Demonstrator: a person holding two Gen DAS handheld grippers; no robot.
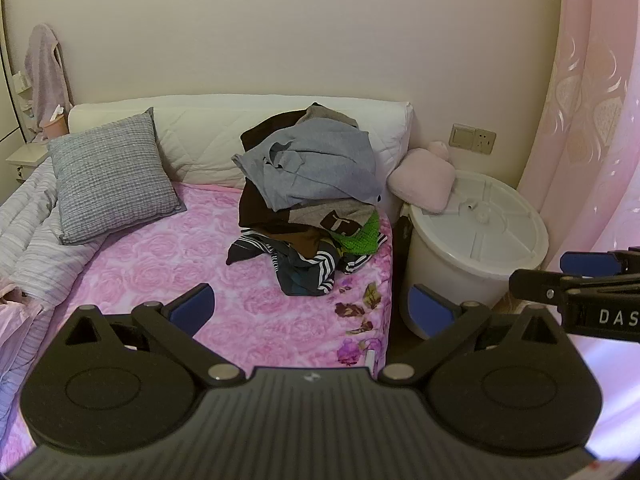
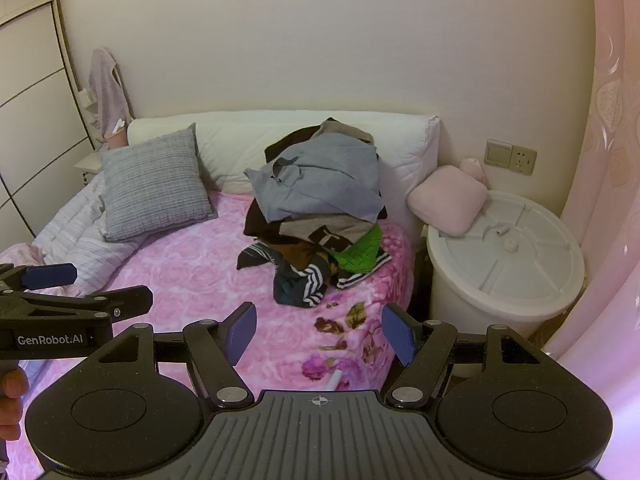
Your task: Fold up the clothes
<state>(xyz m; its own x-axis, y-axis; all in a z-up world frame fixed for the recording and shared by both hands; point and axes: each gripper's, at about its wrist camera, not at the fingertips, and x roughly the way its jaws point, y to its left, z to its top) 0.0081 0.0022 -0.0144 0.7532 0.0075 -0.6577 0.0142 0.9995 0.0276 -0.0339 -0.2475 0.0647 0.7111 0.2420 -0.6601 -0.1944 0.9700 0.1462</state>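
Left hand-held gripper point(image 1: 312, 312) hovers level over the bed's near edge, jaws spread wide, nothing btwn the blue pads. Right hand-held gripper point(image 2: 320, 332) sits beside it at about the same height, also spread wide & empty, aimed fwd. A bit of the person's hand point(image 2: 10, 400) grips the left handle. Clothes pile point(image 1: 310, 196), unfolded, lies well ahead on the pink floral bed point(image 1: 192, 264), near its right edge, w/ a grey top uppermost. White lidded tub point(image 1: 480, 244) stands just right of the bed.
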